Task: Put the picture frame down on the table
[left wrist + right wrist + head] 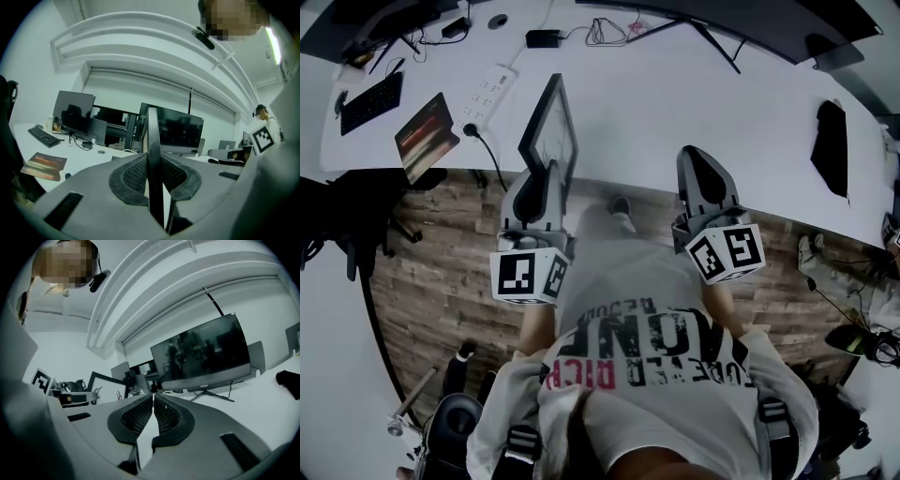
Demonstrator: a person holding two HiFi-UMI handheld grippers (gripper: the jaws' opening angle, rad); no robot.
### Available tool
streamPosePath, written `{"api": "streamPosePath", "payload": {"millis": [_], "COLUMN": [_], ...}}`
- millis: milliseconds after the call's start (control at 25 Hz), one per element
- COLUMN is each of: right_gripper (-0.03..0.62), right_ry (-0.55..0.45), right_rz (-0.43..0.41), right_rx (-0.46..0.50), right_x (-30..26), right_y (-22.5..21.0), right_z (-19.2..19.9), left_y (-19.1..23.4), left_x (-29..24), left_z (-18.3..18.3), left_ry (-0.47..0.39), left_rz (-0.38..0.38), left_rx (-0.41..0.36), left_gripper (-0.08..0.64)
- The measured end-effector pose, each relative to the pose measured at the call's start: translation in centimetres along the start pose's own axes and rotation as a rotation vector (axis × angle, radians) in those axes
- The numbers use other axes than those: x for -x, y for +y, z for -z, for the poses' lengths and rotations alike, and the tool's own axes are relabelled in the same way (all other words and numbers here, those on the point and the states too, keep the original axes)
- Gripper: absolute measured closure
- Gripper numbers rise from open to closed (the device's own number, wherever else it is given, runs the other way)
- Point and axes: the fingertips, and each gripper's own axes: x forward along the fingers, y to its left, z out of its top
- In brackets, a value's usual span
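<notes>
A thin, black-rimmed rectangular picture frame [551, 127] is held upright at the near edge of the white table [675, 94]. Its lower edge is clamped in the left gripper [546, 176], apparently ready for lowering. The right gripper [697, 159] is seen closed and empty alongside.

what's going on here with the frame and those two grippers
A person holds a gripper in each hand. The left gripper is shut on a picture frame, holding it upright at the near edge of the white table; it is not set down yet. The right gripper is shut and empty.
</notes>
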Motion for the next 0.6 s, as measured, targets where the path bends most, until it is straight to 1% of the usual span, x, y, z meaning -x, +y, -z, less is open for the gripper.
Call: {"api": "streamPosePath", "payload": {"millis": [160,280,600], "right_gripper": [0.584,0.584,0.584], "right_ry": [0.009,0.011,0.008], "right_rz": [0.006,0.024,0.097], "right_rx": [-0.004,-0.009,-0.021], "right_x": [-0.7,-1.3,-4.7], "right_y": [-0.3,-0.8,-1.4], "right_z": [0.0,0.0,-0.6], "left_y": [0.6,1.1,3.4], "left_x": [-0.6,-1.4,-5.6], "left_z": [-0.1,-0.2,-1.1], "left_ry": [0.008,0.014,0.038], "left_rz": [-0.008,0.0,0.077], "left_rx": [0.004,0.006,0.02], "left_gripper": [0.512,0.512,0.512]}}
